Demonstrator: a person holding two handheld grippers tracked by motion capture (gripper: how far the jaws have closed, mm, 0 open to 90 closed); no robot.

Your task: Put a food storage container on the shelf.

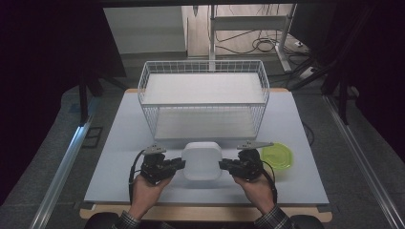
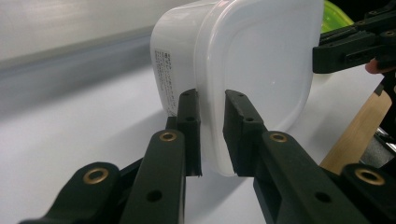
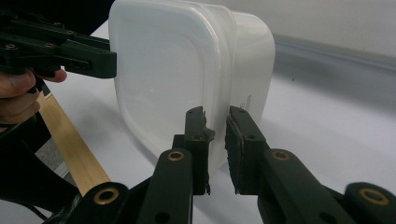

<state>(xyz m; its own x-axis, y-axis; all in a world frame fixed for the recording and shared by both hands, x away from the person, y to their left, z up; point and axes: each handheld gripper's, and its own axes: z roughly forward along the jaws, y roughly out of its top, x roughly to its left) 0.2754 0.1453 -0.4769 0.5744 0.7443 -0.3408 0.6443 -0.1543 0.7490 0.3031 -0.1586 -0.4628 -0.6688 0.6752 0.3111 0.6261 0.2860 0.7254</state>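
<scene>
A white plastic container [image 1: 201, 160] with rounded corners is held between both grippers over the near middle of the table. My left gripper [image 1: 181, 164] is shut on the rim of its left side; in the left gripper view the jaws [image 2: 212, 98] pinch the container's [image 2: 252, 60] thin edge. On the opposite rim my right gripper [image 1: 222, 165] is shut, and the right gripper view has that gripper [image 3: 217, 112] clamping the container's [image 3: 163, 70] wall. A shadow lies on the table just under the container; whether it touches the table I cannot tell.
A round green lid [image 1: 278, 156] lies flat on the table just right of my right gripper. A white wire basket [image 1: 143, 81] stands at the back of the pale table [image 1: 119, 143]. The wooden front edge [image 3: 70, 144] runs close behind the hands.
</scene>
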